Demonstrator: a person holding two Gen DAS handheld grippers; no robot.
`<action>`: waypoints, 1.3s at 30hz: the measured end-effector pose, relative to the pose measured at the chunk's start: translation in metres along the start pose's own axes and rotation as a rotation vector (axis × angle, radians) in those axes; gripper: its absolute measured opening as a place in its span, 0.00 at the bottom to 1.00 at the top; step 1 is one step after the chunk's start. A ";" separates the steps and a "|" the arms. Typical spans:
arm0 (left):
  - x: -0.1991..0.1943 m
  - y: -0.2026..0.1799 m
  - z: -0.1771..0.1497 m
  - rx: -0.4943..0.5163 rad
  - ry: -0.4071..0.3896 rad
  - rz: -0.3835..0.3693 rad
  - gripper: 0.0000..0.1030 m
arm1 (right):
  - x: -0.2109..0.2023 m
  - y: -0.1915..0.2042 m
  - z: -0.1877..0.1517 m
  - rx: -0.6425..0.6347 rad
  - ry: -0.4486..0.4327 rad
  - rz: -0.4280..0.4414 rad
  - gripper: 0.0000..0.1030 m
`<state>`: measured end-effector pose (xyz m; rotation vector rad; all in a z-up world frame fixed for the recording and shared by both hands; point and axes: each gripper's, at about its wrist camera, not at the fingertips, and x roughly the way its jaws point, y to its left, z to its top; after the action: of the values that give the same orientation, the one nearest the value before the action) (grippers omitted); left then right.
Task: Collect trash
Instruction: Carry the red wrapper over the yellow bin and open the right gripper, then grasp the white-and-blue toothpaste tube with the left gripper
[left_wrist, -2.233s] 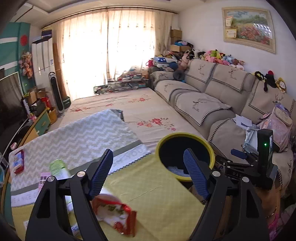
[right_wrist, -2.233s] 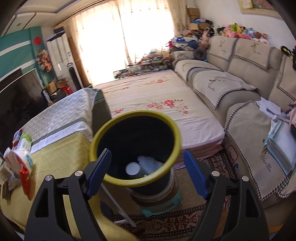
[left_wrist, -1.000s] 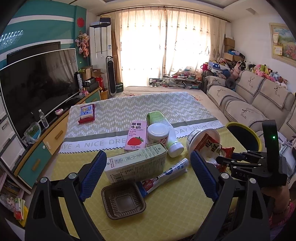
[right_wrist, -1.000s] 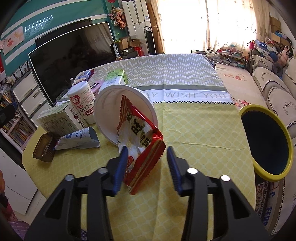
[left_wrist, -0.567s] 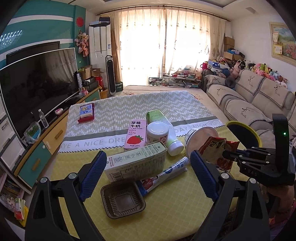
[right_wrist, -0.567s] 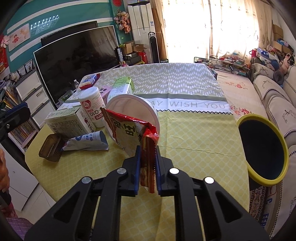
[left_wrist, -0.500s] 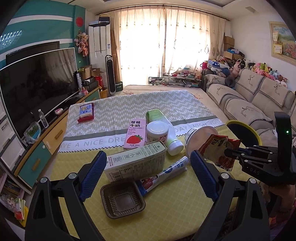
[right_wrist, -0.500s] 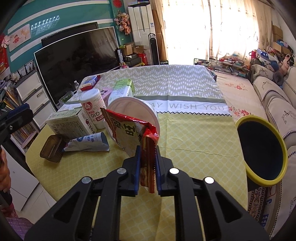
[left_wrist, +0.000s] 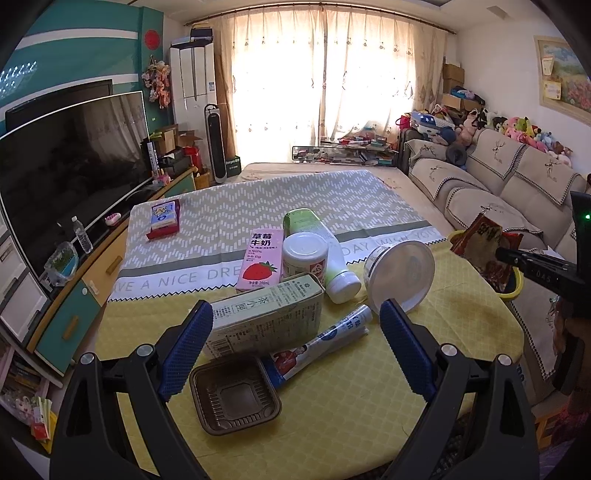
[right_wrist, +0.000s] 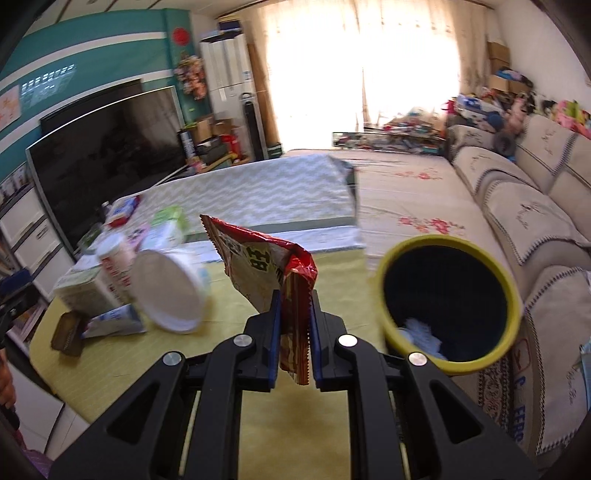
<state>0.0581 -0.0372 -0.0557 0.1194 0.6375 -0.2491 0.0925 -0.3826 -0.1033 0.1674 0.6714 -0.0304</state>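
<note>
The right tool (right_wrist: 293, 325) is closed on a red snack wrapper (right_wrist: 266, 266), which is clamped by its lower edge and held in the air above the yellow-covered tabletop (right_wrist: 332, 424). In the right wrist view the wrapper sits just left of a yellow-rimmed bin (right_wrist: 448, 306), which stands beside the tabletop edge and contains pale trash at its bottom. The left tool (left_wrist: 295, 343) is open, both fingers spread wide with nothing between them, above the near end of the tabletop. Below and ahead of it lie a brown plastic tray (left_wrist: 234, 398), a flattened tube (left_wrist: 321, 343), a tea carton (left_wrist: 264, 317), a pink milk box (left_wrist: 260, 260), a white jar (left_wrist: 304, 254), a tipped white bottle (left_wrist: 330, 254) and a white tub on its side (left_wrist: 400, 273).
</note>
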 end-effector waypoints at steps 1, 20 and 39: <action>0.001 -0.001 0.000 0.001 0.003 0.000 0.88 | 0.000 -0.011 0.002 0.018 -0.004 -0.028 0.12; 0.027 -0.018 0.001 0.039 0.062 -0.002 0.88 | 0.070 -0.136 0.006 0.154 0.082 -0.296 0.17; 0.033 0.001 -0.003 0.006 0.070 0.048 0.88 | 0.046 -0.111 -0.007 0.164 0.032 -0.251 0.45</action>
<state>0.0817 -0.0422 -0.0782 0.1497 0.7031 -0.2015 0.1152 -0.4900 -0.1537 0.2408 0.7193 -0.3252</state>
